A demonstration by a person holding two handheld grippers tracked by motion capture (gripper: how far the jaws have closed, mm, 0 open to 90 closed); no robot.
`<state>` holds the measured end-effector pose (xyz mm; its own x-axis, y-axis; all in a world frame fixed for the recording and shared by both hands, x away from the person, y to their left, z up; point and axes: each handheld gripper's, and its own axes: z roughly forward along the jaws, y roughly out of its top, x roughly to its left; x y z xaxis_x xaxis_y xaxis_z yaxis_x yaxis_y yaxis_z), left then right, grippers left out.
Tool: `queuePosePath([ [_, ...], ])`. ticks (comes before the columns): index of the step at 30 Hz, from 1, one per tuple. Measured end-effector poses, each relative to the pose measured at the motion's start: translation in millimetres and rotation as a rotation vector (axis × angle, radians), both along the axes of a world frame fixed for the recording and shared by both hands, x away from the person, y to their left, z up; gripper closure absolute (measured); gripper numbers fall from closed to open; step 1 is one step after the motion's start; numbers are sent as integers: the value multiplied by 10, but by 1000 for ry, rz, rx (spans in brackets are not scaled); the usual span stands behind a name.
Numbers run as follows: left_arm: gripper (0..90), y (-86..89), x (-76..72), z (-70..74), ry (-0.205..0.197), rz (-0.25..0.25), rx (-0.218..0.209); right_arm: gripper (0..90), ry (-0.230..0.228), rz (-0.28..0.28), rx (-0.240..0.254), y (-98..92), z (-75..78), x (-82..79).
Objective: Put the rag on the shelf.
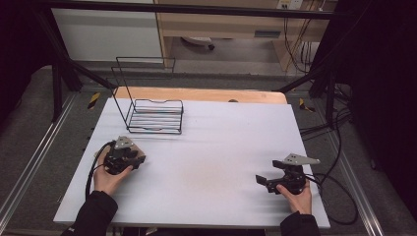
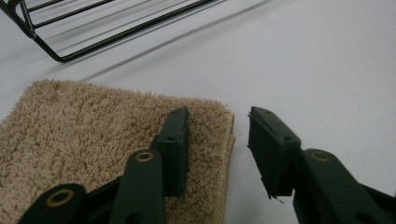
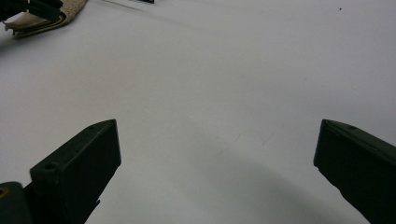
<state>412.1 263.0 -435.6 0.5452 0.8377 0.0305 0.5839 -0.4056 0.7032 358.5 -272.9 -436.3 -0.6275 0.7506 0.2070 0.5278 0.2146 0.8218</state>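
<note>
Right at the near left part of the bench (image 1: 206,162) lies a folded beige towel (image 2: 93,140), flat on the white surface, its folded edge facing the middle of the bench. Its layers show along that edge. The left gripper (image 2: 218,140) sits low over this corner: one of its fingers (image 2: 173,149) rests on the pile just inside the edge, the other stands on the bare bench just beside it, so the folded edge lies in the gap between them; they are part-way closed and not yet pressing on the cloth. Just beyond the towel stands a black wire rack (image 1: 155,115) with a tall wire back, and nothing lies in it. Between towel and rack the bench is bare. Well apart, at the near right, the right gripper (image 3: 217,154) hovers over plain white bench with its fingers spread wide and nothing between them
</note>
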Motion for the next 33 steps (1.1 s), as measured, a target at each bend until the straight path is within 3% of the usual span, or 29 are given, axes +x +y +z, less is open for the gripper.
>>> queuePosePath([
  [12, 723, -9, 39, -55, 2, 6, 30, 11, -4, 1, -2, 0, -1, 2],
  [18, 808, 10, 54, -53, 13, 16, 7, 11, 0, 0, 0, 3, -1, 1],
  [25, 842, 25, 54, -37, 14, 22, -11, 12, -1, 2, -1, 4, -3, 3],
  [33, 851, 56, -12, 50, -27, 10, -54, 13, -1, 4, -1, 3, -2, 3],
])
